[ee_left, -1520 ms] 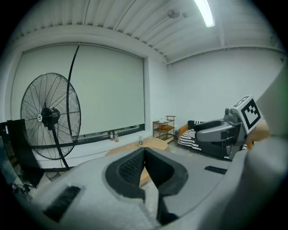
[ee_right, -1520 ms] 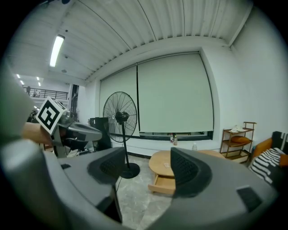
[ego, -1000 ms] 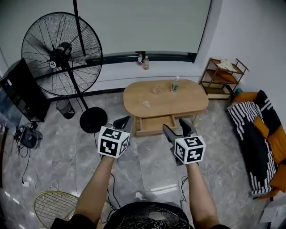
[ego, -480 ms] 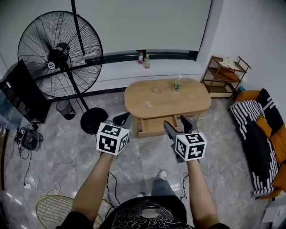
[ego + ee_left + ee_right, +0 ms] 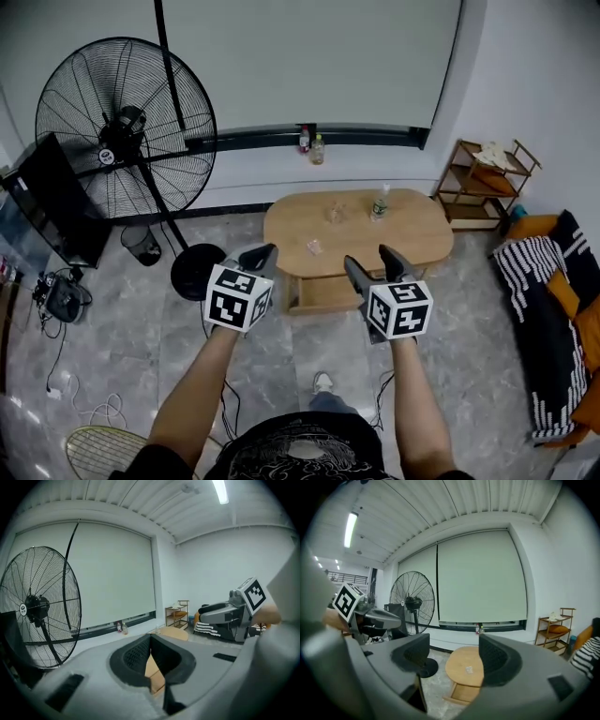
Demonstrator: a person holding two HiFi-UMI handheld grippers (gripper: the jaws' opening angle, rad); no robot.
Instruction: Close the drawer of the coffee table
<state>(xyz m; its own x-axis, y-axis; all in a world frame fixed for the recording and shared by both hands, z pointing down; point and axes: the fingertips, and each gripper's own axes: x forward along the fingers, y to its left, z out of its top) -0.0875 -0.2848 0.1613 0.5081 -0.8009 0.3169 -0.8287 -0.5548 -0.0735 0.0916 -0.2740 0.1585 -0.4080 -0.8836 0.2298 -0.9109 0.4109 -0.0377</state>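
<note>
The drawer [image 5: 323,292] juts open from the table's [image 5: 417,234] near edge, so closing is left to do; left tongs [image 5: 262,253] are pinched together, right tongs [image 5: 370,262] wide and empty, both well short of it

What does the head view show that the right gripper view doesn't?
Head view only: the right gripper from outside with its marker cube, the bottle on the table, and a wire basket on the floor. Right gripper view only: the ceiling strip light, and its own jaws apart with nothing between them. Both: the coffee table, its open drawer, the standing fan and the left gripper.
</note>
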